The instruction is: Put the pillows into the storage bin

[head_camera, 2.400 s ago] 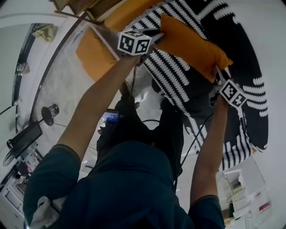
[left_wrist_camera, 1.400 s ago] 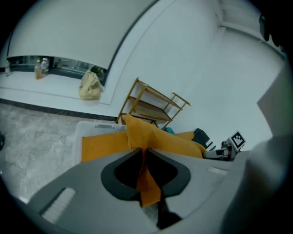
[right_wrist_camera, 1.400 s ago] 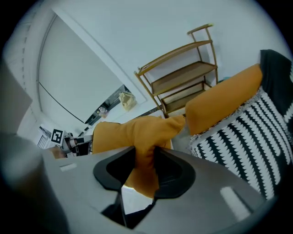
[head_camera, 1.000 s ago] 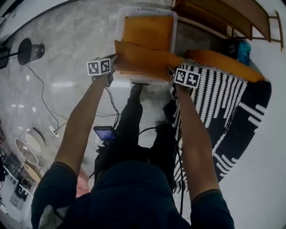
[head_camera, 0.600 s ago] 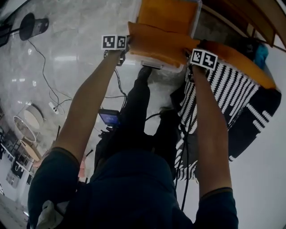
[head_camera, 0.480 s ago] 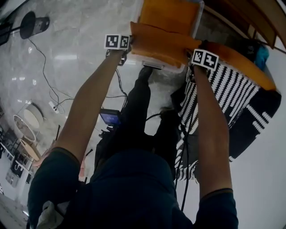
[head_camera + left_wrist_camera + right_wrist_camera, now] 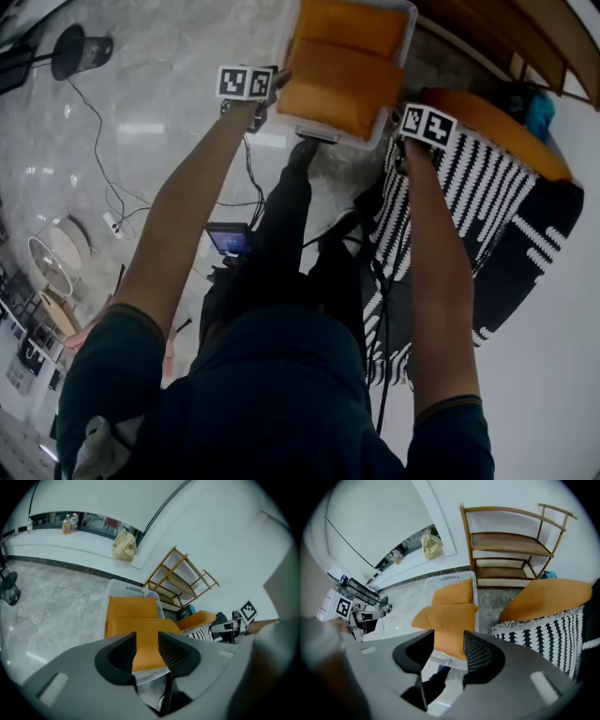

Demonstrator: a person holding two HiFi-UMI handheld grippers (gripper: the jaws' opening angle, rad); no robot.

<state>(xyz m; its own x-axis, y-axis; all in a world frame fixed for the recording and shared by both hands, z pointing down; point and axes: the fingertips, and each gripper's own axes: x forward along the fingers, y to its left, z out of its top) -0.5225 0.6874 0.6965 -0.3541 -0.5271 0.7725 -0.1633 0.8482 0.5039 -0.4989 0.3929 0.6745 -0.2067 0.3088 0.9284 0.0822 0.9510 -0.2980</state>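
While both arms reach forward in the head view, the storage bin point(image 7: 319, 136) stands on the marble floor point(image 7: 169, 131) with two orange pillows inside it. The near pillow point(image 7: 337, 89) lies across the front and overlaps the far pillow point(image 7: 354, 23) behind it. The left gripper point(image 7: 275, 86) sits just beside the near pillow's left corner, and the right gripper point(image 7: 394, 122) just beside its right corner. A third pillow point(image 7: 487, 122) lies outside the bin, on a black-and-white striped blanket point(image 7: 469, 206). From up here neither gap between the jaws can be read.

The left gripper view settles that for its own tool. Its jaws stand moderately apart, having just been opening, and neither pad presses on anything. The near pillow's front edge shows through the gap. Only the two gripper views show a pale yellow bag point(image 7: 124, 545) on a white ledge point(image 7: 70, 538) and the full frame of a wooden shelf point(image 7: 180, 578) beside the bin. The right gripper appears at the far right.

The right gripper view gives the opposite side. Its jaws are also partly spread, just opened further, and grip nothing, with the near pillow visible beyond them. Here the third pillow looms large at right, resting on the blanket, and the left gripper shows at the far left.
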